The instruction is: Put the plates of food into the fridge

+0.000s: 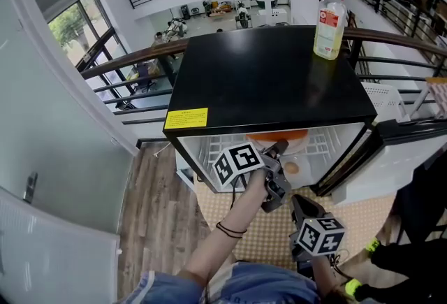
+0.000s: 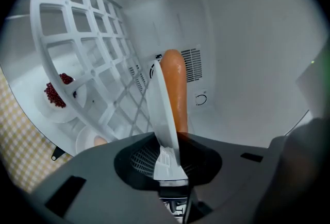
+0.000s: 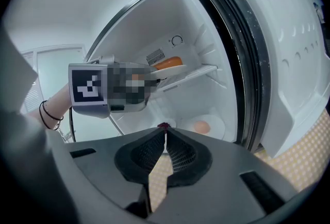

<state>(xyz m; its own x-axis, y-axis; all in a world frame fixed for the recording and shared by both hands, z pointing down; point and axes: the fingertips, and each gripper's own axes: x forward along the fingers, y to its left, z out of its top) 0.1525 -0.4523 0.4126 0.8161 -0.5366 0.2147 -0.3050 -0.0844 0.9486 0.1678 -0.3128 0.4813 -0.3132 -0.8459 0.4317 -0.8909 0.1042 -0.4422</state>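
Left gripper view shows your left gripper [image 2: 167,158] with jaws clamped tight on the rim of the white plate [image 2: 161,109] carrying a long orange piece of food [image 2: 175,89], inside the fridge [image 2: 247,63] just above its grid shelf [image 2: 87,63], while your right gripper [image 3: 165,138] hangs outside, jaws pressed together on nothing.

light: bright daylight, windows | distortion: strong fisheye, dark vignetted corners | focus: sharp

I count three plates: the sausage plate [image 2: 161,115], the berry plate [image 2: 54,109] and the egg plate [image 3: 209,126]. One fridge [image 1: 265,72]. One bottle [image 1: 330,16]. I have two tools: left tool [image 2: 167,164], right tool [image 3: 164,138].
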